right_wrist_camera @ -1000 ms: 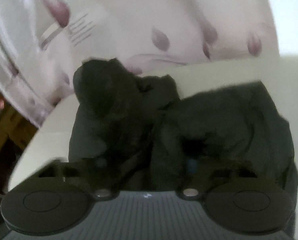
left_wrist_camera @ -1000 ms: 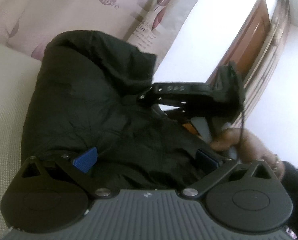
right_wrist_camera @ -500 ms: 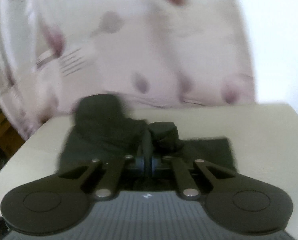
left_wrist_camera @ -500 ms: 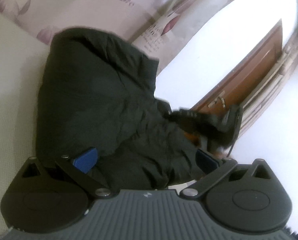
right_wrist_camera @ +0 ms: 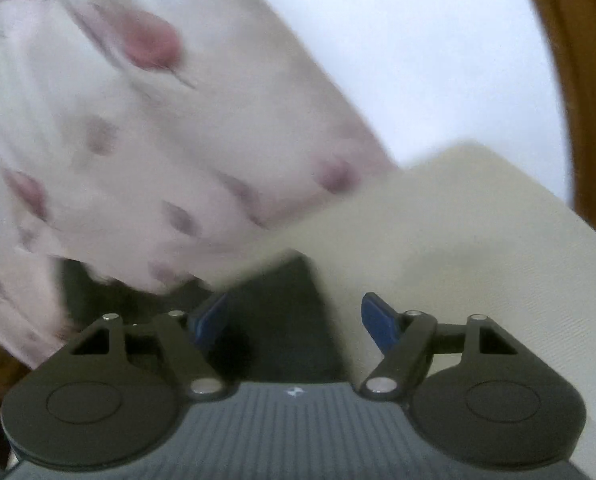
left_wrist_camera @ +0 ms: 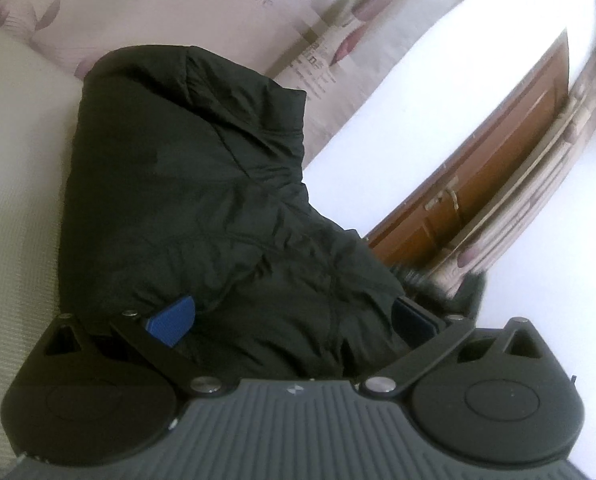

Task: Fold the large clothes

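Straddling the bulky black garment (left_wrist_camera: 202,208) with spread jaws of the left gripper (left_wrist_camera: 290,316), cloth bunched between the pads, probably to pin the bundle on the cream cushion (left_wrist_camera: 14,200). Just opened, right gripper (right_wrist_camera: 298,320): released, garment's corner between its jaws, ungripped.

I see a black garment (left_wrist_camera: 186,200) of thin, matt woven cloth, creased and softly rumpled. It lies on a cream surface (left_wrist_camera: 14,208) with a fine, ribbed textile weave. Behind the garment hangs a pale cloth (left_wrist_camera: 146,8) printed with mauve leaves, smooth and dull. To the garment's right stands a door (left_wrist_camera: 493,160) of brown wood with a slight sheen. My left gripper (left_wrist_camera: 294,320) is matt black plastic with blue pads, shiny metal pins and a grey ribbed body.
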A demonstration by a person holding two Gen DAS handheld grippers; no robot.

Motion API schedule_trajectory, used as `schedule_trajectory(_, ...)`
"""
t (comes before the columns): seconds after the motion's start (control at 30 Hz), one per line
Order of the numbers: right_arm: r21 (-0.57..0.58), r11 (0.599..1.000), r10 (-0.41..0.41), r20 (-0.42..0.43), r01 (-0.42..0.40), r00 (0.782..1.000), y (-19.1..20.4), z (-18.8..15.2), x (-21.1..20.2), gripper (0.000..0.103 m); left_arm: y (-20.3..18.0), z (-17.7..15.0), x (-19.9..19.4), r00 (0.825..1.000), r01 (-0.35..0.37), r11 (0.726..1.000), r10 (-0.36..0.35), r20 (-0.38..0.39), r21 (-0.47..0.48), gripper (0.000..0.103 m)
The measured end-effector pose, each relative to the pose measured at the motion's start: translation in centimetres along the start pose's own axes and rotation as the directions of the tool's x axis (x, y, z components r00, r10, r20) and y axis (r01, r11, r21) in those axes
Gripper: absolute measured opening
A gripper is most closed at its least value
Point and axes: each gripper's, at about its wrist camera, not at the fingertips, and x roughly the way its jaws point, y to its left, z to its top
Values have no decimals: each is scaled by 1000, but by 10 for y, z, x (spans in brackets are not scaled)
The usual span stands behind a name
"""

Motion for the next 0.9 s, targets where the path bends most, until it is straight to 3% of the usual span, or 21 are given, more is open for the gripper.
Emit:
schedule_trajectory(0.1, -44, 996, -76, -113, 71, 991, -8, -22, 18, 66, 2, 4, -2, 1000, -5, 1000, 5, 1, 12, 103)
schedule_trajectory(0.17, -81, 995, -66, -172, 53, 983, 4, -44, 27, 41, 4, 8, -4, 1000, -3, 1000, 3, 0, 23, 103)
schedule_trajectory(0.2, -105, 994, -58, -200, 37, 978, 16, -55, 32, 35, 5, 11, -3, 1000, 0, 1000, 0, -2, 31, 103)
schedule_trajectory(0.3, -243, 969, -87, -199, 37, 976, 70, -93, 35, 31, 6, 15, -11, 1000, -11, 995, 12, -4, 94, 103)
schedule_trajectory(0.37, -235, 971, -16, -226, -39, 974, 97, -110, 35, 29, 7, 16, -22, 999, -34, 987, 31, 17, 156, 103)
schedule_trajectory(0.5, -262, 948, 111, -264, -182, 958, 156, -160, 37, 29, 25, 17, -49, 996, -84, 981, 82, 17, 172, 103)
schedule_trajectory(0.6, -229, 931, 209, -304, -284, 930, 186, -180, 46, 29, 39, 17, -71, 990, -140, 969, 134, 42, 203, 103)
schedule_trajectory(0.67, -237, 923, 227, -305, -304, 925, 192, -184, 50, 29, 50, 20, -81, 994, -107, 983, 103, 35, 147, 103)
schedule_trajectory(0.77, -42, 953, 274, -299, -299, 914, 162, -164, 47, 31, 52, 20, -82, 995, -98, 985, 93, 40, 144, 103)
schedule_trajectory(0.83, 53, 967, 254, -219, -248, 942, 138, -144, 22, 40, 49, 15, -80, 994, -105, 982, 97, 58, 159, 103)
schedule_trajectory(0.9, 36, 984, 176, -80, -174, 981, 133, -119, -16, 50, 46, 8, -81, 990, -122, 976, 107, 88, 182, 103)
